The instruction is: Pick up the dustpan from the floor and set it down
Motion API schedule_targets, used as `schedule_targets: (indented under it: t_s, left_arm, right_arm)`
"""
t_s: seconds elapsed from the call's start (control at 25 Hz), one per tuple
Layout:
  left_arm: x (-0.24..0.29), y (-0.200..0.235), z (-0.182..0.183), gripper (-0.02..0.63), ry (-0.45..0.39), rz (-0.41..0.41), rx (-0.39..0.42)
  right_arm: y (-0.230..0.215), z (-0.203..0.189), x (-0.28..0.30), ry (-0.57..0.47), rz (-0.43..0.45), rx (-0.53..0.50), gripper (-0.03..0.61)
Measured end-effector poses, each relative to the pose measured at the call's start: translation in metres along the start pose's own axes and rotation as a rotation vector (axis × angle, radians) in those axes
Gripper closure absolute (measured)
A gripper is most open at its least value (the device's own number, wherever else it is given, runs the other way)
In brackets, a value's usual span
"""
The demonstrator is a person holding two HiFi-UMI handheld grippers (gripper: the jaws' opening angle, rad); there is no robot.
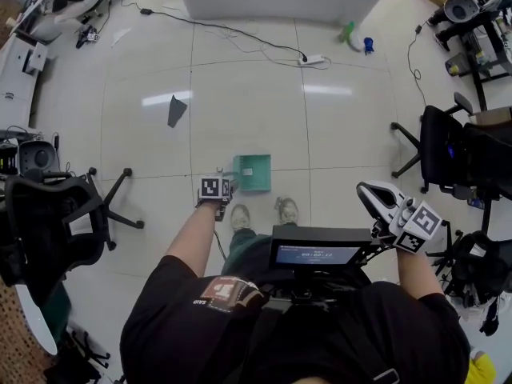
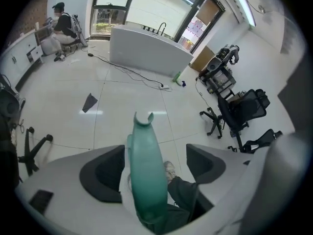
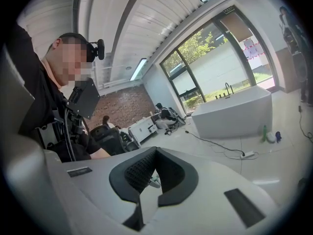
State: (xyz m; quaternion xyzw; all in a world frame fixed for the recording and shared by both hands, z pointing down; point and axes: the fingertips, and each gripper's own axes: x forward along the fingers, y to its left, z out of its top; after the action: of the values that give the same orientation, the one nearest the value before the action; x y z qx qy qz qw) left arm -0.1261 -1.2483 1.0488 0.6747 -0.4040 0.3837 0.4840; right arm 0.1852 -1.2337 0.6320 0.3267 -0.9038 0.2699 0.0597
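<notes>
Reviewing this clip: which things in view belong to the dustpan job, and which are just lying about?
For the job:
- green dustpan, its handle standing between open jaws
- left gripper, around that handle without pressing on it

Lying about:
- dark scrap
- power strip with its cable
- green bottle
- office chair

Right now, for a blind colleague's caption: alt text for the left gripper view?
A green dustpan handle stands between the left gripper's wide-open jaws. Beyond it are pale floor tiles, a black office chair and a white tub.
</notes>
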Motion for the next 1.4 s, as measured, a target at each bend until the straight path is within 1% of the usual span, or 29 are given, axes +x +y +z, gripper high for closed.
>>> schedule_targets:
  t_s: [0.08,0.16,0.2,0.28,0.36,0.4,0.48,0.52,0.6,0.64,0.72,0.76,0.84,0.92,0.96,1.0,1.04,1.16,1.24,1.32,1.4]
  left_arm:
    - [-0.013,0.005,0.003,0.183,-0.015,0.051,0.037]
    - [-0.031,0.008,0.010,0.183,-0.050,0.082,0.067]
    - [-0.042,0.009,0.015,0.183,-0.079,0.078,0.069]
    - [-0.071,0.007,0.026,0.183,-0.169,0.032,0.044]
    - [-0.109,0.004,0.038,0.183,-0.290,-0.052,0.013]
    - [-0.132,0.000,0.041,0.183,-0.352,-0.111,0.001]
    - [-0.185,-0.012,0.044,0.183,-0.463,-0.256,-0.011]
    - [-0.215,-0.021,0.043,0.181,-0.503,-0.333,-0.010]
    - [-0.275,-0.043,0.039,0.188,-0.557,-0.469,0.007]
    - [-0.305,-0.055,0.036,0.204,-0.581,-0.522,0.024]
    - [-0.364,-0.076,0.029,0.267,-0.647,-0.610,0.065]
    - [-0.393,-0.084,0.025,0.325,-0.692,-0.649,0.082]
    - [-0.449,-0.094,0.017,0.417,-0.797,-0.726,0.101]
    - [-0.499,-0.102,0.011,0.490,-0.892,-0.797,0.112]
    - [-0.520,-0.105,0.007,0.555,-0.926,-0.822,0.122]
    - [-0.538,-0.109,0.003,0.593,-0.952,-0.839,0.130]
    - [-0.553,-0.112,-0.003,0.607,-0.969,-0.851,0.133]
    - [-0.589,-0.130,-0.018,0.606,-1.012,-0.869,0.129]
    - [-0.608,-0.151,-0.035,0.606,-1.052,-0.891,0.137]
    - [-0.622,-0.184,-0.067,0.606,-1.083,-0.921,0.172]
    - [-0.624,-0.232,-0.111,0.607,-1.088,-0.929,0.226]
  right_arm:
    - [0.010,0.005,0.001,-0.005,0.005,-0.006,0.569]
    - [0.020,0.013,0.002,-0.012,0.007,-0.012,0.569]
    - [0.026,0.017,0.003,-0.017,0.007,-0.016,0.569]
    - [0.040,0.026,0.005,-0.027,0.007,-0.027,0.569]
    - [0.058,0.037,0.007,-0.046,0.007,-0.041,0.569]
    - [0.069,0.042,0.008,-0.059,0.005,-0.049,0.569]
    - [0.094,0.055,0.008,-0.089,0.000,-0.067,0.569]
    - [0.108,0.063,0.007,-0.108,-0.004,-0.076,0.569]
    - [0.138,0.082,0.002,-0.147,-0.010,-0.094,0.569]
    - [0.154,0.091,-0.001,-0.168,-0.014,-0.103,0.569]
    - [0.186,0.104,-0.010,-0.207,-0.023,-0.117,0.569]
    - [0.201,0.108,-0.015,-0.223,-0.031,-0.121,0.569]
    - [0.229,0.109,-0.026,-0.249,-0.053,-0.131,0.569]
    - [0.251,0.107,-0.039,-0.265,-0.083,-0.141,0.569]
    - [0.261,0.105,-0.047,-0.270,-0.096,-0.144,0.569]
    - [0.270,0.104,-0.056,-0.274,-0.107,-0.148,0.569]
    - [0.278,0.104,-0.066,-0.278,-0.115,-0.155,0.569]
    - [0.294,0.108,-0.102,-0.295,-0.130,-0.186,0.569]
    - [0.304,0.110,-0.130,-0.310,-0.129,-0.209,0.569]
    - [0.317,0.106,-0.167,-0.327,-0.115,-0.234,0.569]
    - [0.333,0.093,-0.215,-0.339,-0.091,-0.269,0.569]
